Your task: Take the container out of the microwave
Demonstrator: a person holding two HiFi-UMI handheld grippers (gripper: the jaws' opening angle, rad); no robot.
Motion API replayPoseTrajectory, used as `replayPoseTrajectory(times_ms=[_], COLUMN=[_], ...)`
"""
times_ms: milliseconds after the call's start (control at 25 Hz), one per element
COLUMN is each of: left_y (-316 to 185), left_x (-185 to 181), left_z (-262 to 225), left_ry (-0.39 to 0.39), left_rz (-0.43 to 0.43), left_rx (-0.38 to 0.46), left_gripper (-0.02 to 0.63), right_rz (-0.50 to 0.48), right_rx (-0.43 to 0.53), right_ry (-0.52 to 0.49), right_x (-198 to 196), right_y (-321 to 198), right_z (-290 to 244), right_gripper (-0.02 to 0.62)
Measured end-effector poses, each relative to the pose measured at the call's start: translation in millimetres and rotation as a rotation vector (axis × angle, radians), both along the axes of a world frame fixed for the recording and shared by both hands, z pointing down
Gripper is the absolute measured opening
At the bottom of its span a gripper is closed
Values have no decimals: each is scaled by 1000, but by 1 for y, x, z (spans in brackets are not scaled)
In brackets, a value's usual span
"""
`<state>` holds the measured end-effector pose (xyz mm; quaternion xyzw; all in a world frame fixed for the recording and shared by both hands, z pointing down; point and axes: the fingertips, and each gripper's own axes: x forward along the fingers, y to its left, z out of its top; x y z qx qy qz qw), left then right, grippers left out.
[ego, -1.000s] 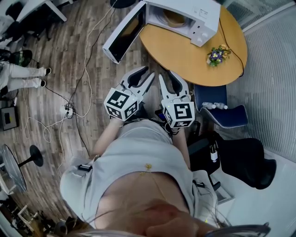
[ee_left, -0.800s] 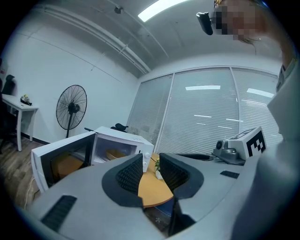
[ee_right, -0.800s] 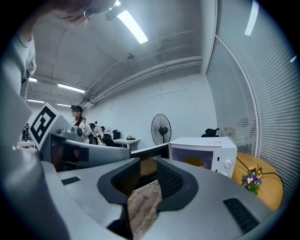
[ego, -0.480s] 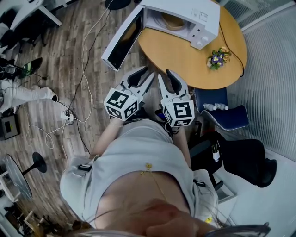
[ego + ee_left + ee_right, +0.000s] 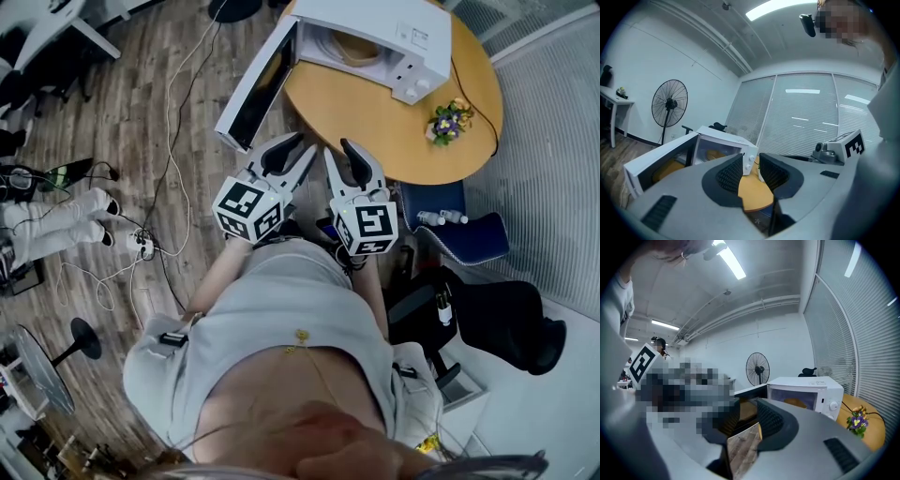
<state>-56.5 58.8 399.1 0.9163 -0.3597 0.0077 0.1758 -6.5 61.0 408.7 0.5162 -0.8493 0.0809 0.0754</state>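
Observation:
The white microwave (image 5: pixel 375 37) stands on a round wooden table (image 5: pixel 394 117) with its door (image 5: pixel 251 89) swung open to the left. A tan container (image 5: pixel 356 45) sits inside it, and also shows in the left gripper view (image 5: pixel 715 154) and the right gripper view (image 5: pixel 794 402). My left gripper (image 5: pixel 283 161) is open, short of the table edge and below the door. My right gripper (image 5: pixel 352 161) is beside it, its jaws opening with nothing between them. Both point at the microwave from a distance.
A small flower pot (image 5: pixel 448 120) stands on the table's right side. A blue chair (image 5: pixel 459 232) with bottles and a black chair (image 5: pixel 497 323) are to the right. Cables (image 5: pixel 173 141) and a power strip (image 5: pixel 141 246) lie on the wooden floor, by a seated person's legs (image 5: pixel 56 216).
Both grippers have moved a little closer to the table and microwave. The person's legs at the left have shifted down the frame.

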Motion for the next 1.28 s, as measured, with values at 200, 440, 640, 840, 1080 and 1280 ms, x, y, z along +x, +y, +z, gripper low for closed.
replayPoseTrajectory(times_ms=[200,440,640,840,1080,1280], left_y=[-11,-16,-21,-31,-49,-73], left_x=[-10,-15,-16,-11,-1,9], left_z=[4,5,8,10,10,7], left_ry=[4,8,12,25,36,44], left_rz=[11,21,24,16,9,3], left_rx=[-13,-26,-39,-51,-63,-68], left_gripper=[123,123,123,123,123,123], right_rz=[16,24,25,23,17,-4], right_rx=[-5,-21,-33,-36,-38,-33], right_ry=[-6,-1,-8,-5,-12,-22], right_x=[-10,-14,-16,-12,-1,6], right_y=[-10,-15,-20,-29,-50,-74], right_z=[2,3,6,8,7,2], right_gripper=[123,130,132,132,133,132])
